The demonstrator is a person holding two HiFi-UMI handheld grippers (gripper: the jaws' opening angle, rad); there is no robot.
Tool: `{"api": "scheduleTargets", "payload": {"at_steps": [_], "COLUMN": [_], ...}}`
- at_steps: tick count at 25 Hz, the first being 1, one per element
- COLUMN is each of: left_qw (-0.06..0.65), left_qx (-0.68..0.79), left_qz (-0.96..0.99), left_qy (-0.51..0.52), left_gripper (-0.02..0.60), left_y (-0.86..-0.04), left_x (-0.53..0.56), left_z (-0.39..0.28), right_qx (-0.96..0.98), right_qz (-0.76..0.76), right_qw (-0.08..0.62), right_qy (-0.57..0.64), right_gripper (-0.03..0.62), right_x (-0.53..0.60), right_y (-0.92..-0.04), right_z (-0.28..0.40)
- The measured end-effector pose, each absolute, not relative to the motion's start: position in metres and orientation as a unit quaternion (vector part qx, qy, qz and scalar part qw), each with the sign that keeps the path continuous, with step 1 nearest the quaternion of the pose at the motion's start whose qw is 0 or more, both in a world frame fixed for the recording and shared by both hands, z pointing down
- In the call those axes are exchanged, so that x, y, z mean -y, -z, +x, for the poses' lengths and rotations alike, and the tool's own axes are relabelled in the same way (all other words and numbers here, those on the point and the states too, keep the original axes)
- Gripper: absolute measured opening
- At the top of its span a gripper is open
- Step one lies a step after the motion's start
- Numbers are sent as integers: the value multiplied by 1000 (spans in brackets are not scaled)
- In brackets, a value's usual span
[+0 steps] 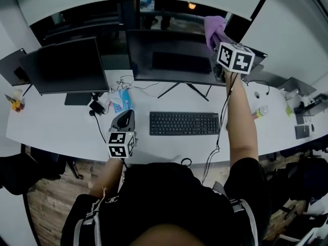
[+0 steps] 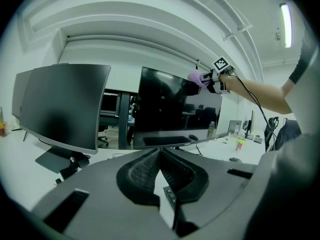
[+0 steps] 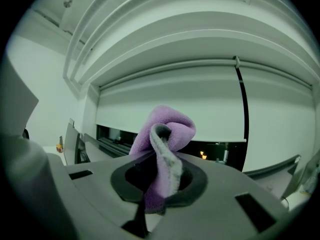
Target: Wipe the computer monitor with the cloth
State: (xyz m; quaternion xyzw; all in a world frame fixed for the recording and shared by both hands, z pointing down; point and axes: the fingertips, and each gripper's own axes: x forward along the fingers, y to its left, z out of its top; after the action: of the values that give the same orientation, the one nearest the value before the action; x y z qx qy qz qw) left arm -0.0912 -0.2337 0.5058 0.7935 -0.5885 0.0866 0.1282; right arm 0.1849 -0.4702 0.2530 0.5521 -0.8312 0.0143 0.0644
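The dark central monitor stands at the back of the white desk. A purple cloth is pinched in my right gripper, which is raised at the monitor's top right corner. In the right gripper view the cloth bulges out folded between the jaws of that gripper; the monitor is not seen there. My left gripper hovers low over the desk's front, left of the keyboard, shut with nothing in it. The left gripper view shows its jaws closed together, with the monitor and the cloth beyond.
A second monitor stands to the left, angled inward. A black keyboard lies below the central monitor. Cables and a blue packet lie between the monitors. A bottle and a laptop sit at the right.
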Motion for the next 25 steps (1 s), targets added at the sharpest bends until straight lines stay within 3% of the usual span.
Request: {"api": "scheduleTargets", "payload": {"at_steps": [13,25], "left_qw": [124,121], "left_qx": [567,569], "left_qz": [810,809], "left_qy": [-86,-84], "left_gripper": [12,12], "left_y": [-504,-495], "left_x": [233,237], "left_z": [6,26], "right_qx": [784,744], "right_qz": [619,666], "right_qw": [47,37], "right_qy": [-31,-44], "right_gripper": [57,57], "right_x": [472,474], "right_y": [-256,-259], "right_z": [339,431]}}
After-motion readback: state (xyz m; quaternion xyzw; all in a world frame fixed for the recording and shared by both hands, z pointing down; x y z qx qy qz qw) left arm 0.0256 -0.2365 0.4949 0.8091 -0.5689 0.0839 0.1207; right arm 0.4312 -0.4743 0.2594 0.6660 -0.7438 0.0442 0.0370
